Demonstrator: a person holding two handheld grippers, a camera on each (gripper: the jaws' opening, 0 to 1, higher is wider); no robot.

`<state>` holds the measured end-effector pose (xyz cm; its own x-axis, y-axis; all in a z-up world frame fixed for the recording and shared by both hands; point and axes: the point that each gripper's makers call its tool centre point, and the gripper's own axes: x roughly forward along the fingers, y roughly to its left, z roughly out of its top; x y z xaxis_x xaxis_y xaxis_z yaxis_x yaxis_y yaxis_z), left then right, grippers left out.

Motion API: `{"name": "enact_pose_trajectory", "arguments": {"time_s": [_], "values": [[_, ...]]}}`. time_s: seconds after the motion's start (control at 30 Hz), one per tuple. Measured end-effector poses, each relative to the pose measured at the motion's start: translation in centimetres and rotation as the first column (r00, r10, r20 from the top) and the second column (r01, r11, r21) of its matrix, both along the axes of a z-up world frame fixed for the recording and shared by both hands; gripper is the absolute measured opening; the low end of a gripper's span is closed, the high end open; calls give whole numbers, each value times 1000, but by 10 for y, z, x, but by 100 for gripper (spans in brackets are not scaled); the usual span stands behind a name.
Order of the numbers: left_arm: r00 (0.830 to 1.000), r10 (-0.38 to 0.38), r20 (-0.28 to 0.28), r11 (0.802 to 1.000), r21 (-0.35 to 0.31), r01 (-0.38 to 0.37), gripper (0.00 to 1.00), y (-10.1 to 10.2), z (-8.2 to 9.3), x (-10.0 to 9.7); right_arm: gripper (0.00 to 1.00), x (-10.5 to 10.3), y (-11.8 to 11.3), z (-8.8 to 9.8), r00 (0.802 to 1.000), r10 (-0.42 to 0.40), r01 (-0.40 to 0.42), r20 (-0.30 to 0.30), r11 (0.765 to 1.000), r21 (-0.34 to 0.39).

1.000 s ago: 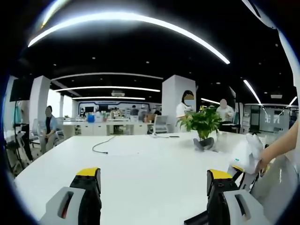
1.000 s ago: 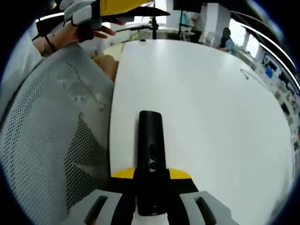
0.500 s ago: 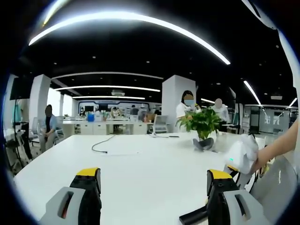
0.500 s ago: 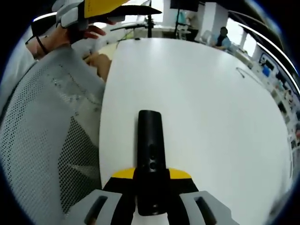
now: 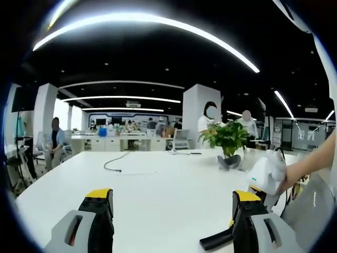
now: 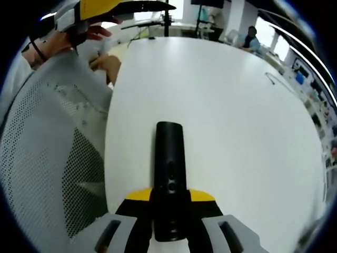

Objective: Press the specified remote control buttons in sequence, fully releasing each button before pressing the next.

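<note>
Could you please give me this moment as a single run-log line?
right tool: shut on remote, held above white table | left tool: open, holding nothing | buttons: none being pressed | plant on table

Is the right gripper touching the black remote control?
Touching. In the right gripper view, the right gripper has its yellow-tipped fingers closed against both sides of the black remote control.
</note>
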<state>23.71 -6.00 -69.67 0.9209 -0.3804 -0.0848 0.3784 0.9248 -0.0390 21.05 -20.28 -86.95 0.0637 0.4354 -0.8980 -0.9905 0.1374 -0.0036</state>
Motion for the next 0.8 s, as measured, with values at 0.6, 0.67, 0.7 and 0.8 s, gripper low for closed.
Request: {"name": "enact_pose_trajectory", "arguments": {"time_s": [0.6,0.67,0.7,0.8], "values": [[1000,12,-3,1000,-9,-12,97,3,1,0,21,18,-3,0,999,30,-30,-11,999,-33],[1000,11,-4,1000,-12,-11,97,3,1,0,21,20,-3,0,999,38,-38,-12,999,-35],[1000,11,-4,1000,-13,-11,97,3,1,0,21,21,-3,0,999,39,-40,-12,999,-37],[1000,8,-8,1000,-14,-8,97,2,0,0,21,25,-4,0,999,37,-37,-14,998,-43]]}}
